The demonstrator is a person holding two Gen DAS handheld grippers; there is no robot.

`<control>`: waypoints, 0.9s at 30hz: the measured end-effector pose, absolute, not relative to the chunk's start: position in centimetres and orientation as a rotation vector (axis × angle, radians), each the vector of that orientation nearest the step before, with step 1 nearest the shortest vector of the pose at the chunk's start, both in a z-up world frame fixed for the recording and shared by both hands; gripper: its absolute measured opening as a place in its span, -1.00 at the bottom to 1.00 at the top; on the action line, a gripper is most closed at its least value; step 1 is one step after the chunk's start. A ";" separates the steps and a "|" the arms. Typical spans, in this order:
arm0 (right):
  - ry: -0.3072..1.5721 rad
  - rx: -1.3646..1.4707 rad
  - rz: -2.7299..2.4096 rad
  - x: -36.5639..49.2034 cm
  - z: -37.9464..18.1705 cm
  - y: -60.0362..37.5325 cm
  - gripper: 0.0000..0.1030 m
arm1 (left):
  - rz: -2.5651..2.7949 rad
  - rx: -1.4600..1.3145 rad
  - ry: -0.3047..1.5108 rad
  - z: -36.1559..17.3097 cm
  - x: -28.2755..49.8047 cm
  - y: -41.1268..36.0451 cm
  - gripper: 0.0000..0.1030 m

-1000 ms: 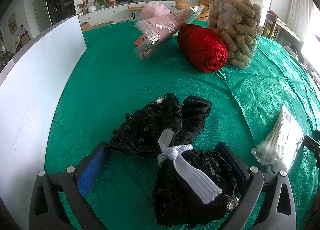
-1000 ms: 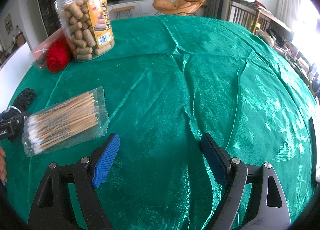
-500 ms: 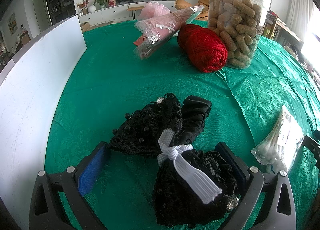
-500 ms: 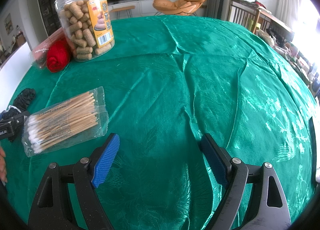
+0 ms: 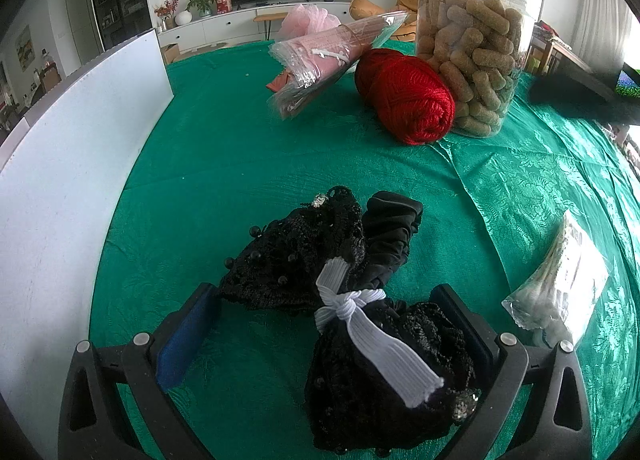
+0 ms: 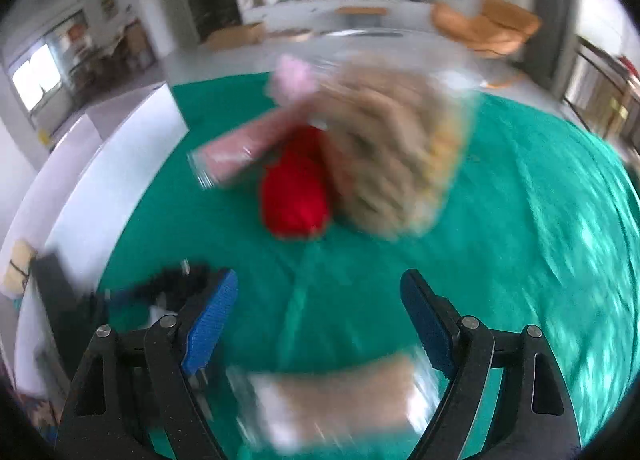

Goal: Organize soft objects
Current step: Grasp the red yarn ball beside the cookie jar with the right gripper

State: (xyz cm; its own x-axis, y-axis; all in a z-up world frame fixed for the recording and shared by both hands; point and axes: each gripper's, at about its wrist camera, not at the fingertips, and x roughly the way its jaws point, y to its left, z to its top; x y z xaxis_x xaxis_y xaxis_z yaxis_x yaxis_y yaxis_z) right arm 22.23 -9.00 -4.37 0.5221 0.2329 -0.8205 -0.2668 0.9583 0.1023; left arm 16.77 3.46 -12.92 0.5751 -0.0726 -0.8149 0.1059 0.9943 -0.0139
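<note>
A bundle of black lace scrunchies (image 5: pixel 352 284) tied with a white elastic band (image 5: pixel 360 316) lies on the green tablecloth (image 5: pixel 224 163). My left gripper (image 5: pixel 324 324) stands open around its near end, apart from it on the left, the right pad close against the fabric. A red yarn ball (image 5: pixel 408 99) lies farther back beside a pink cloth in a clear bag (image 5: pixel 328 55). In the blurred right wrist view my right gripper (image 6: pixel 316 312) is open above the cloth, with the red yarn ball (image 6: pixel 296 199) ahead and the black scrunchies (image 6: pixel 172 284) at its left.
A clear jar of brown snack sticks (image 5: pixel 472 47) stands behind the yarn. A bag of cotton swabs (image 5: pixel 560 284) lies at the right, and shows under my right gripper as a blur (image 6: pixel 336 392). A white board (image 5: pixel 68 163) borders the table's left side.
My right gripper has swung fast to the left and now faces the yarn and the jar, with the swab bag beneath it. The left gripper and the scrunchies have not moved.
</note>
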 end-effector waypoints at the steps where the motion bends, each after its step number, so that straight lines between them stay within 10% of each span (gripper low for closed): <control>1: 0.999 -0.044 0.300 23.9 -4.9 -7.8 0.64 | -0.105 0.038 0.952 -12.9 16.8 3.4 1.00; 9: 1.152 0.080 0.185 29.8 -8.5 -5.3 0.55 | -0.103 0.038 0.952 -12.9 16.8 3.5 1.00; 11: 1.138 0.055 0.144 30.0 -8.5 -5.5 -0.18 | -0.103 0.038 0.952 -12.9 16.5 3.3 1.00; 27: 0.922 0.081 0.085 13.5 -3.6 -21.2 -0.26 | -0.103 0.039 0.952 -12.9 16.5 3.3 1.00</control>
State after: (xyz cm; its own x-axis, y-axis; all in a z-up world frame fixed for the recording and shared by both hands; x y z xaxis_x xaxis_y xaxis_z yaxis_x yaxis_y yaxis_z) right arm 13.47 -21.23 -3.64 0.6013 0.1081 -0.7917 -0.0388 0.9936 0.1061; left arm 16.51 3.28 -12.90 0.5755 -0.0706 -0.8147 0.1049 0.9944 -0.0120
